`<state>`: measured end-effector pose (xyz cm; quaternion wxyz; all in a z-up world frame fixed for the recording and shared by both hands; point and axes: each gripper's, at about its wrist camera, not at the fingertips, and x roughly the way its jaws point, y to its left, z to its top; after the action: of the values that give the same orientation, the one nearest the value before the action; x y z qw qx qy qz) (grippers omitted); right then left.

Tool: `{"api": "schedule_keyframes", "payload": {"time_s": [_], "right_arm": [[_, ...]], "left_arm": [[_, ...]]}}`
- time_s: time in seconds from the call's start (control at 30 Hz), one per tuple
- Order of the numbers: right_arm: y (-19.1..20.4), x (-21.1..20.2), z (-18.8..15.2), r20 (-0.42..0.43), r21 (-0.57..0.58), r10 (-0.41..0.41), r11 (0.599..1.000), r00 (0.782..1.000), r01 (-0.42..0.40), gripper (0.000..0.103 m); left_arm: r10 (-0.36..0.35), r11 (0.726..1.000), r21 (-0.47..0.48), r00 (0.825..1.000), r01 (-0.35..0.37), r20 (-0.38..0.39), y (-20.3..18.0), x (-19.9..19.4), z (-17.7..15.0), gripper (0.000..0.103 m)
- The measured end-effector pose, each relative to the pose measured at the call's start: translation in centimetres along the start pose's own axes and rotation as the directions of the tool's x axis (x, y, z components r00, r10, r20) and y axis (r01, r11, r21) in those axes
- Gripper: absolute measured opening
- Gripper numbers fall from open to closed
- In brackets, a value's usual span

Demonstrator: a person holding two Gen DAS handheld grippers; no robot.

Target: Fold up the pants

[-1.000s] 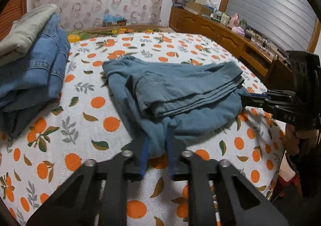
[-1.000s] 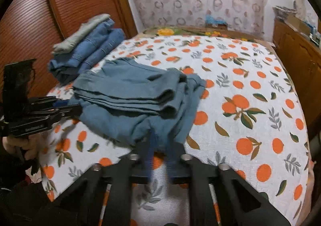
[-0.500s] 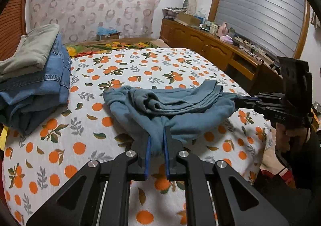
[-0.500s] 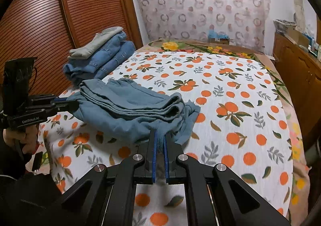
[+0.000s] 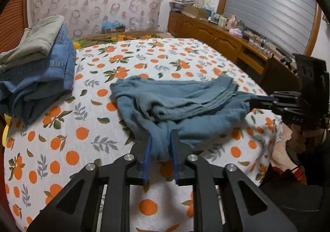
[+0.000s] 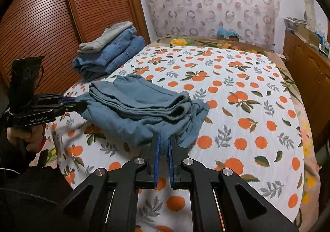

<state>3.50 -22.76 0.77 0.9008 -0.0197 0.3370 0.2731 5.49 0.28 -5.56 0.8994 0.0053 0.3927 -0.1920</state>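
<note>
The blue-grey pants (image 5: 179,106) lie bunched in loose, partly doubled layers on the orange-print bedspread (image 5: 86,120), ahead of both sets of jaws and stretched between them. A gathered edge of the cloth runs down into the left gripper (image 5: 160,141), whose blue-padded fingers stand at a middling gap with fabric filling the space between them, so it appears to be clamped on the pants. The right gripper (image 6: 163,143) has its jaws drawn narrow, a fold of the same garment pinched between its pads, and the cloth spreads forward and to the left of them. Each wrist view shows the other gripper out at the far side of the pile, gripping the opposite end. This looks like the middle of a fold: the pants are held at both ends, sagging and rumpled instead of flat. The next move probably calls for drawing the two ends apart to take out slack, then laying one end evenly over the other. Beyond the jaws, well apart from the pants, sits a stack of folded clothes (image 6: 111,54).
</note>
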Motion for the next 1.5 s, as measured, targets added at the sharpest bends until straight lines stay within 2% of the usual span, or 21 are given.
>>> {"api": "schedule_keyframes", "payload": {"time_s": [0.07,0.17,0.23,0.3,0.6,1.0,1.13,1.27,1.5], "right_arm": [[0.0,0.1,0.0,-0.005,-0.001,-0.004,1.000,1.000,0.004,0.011],[0.0,0.2,0.3,0.000,-0.004,-0.022,1.000,1.000,0.022,0.021],[0.1,0.4,0.4,0.003,-0.012,-0.035,0.999,0.999,0.035,0.032],[0.2,0.7,0.4,0.003,-0.021,-0.050,0.999,0.999,0.050,0.037],[0.3,3.0,0.9,-0.045,-0.065,-0.064,0.996,0.997,0.061,0.041],[0.0,6.6,4.3,-0.056,-0.126,-0.129,0.985,0.990,0.121,0.041],[-1.1,7.8,5.5,-0.045,-0.089,-0.171,0.982,0.984,0.167,0.041],[-2.1,8.3,5.8,-0.040,-0.024,-0.160,0.987,0.986,0.160,0.041],[-1.8,8.5,5.6,-0.024,-0.027,-0.171,0.985,0.985,0.171,0.041]], "left_arm": [[0.003,1.000,-0.008,1.000,-0.003,-0.003,0.3,0.2,0.0,0.031],[0.009,1.000,-0.009,1.000,-0.009,-0.007,0.5,0.4,0.0,0.038],[0.011,1.000,-0.004,1.000,-0.011,-0.018,0.6,0.8,0.0,0.040],[0.016,1.000,0.002,0.999,-0.016,-0.029,0.6,1.1,0.0,0.040],[0.044,0.999,0.014,0.998,-0.043,-0.051,0.9,2.6,0.7,0.041],[0.083,0.997,0.009,0.996,-0.082,-0.038,2.2,4.5,4.0,0.041],[0.095,0.995,-0.006,0.995,-0.095,-0.037,2.9,5.3,4.9,0.041],[0.093,0.995,-0.027,0.995,-0.094,-0.037,3.4,5.7,5.2,0.041],[0.095,0.995,-0.029,0.995,-0.096,-0.030,3.4,5.7,5.2,0.041]]}}
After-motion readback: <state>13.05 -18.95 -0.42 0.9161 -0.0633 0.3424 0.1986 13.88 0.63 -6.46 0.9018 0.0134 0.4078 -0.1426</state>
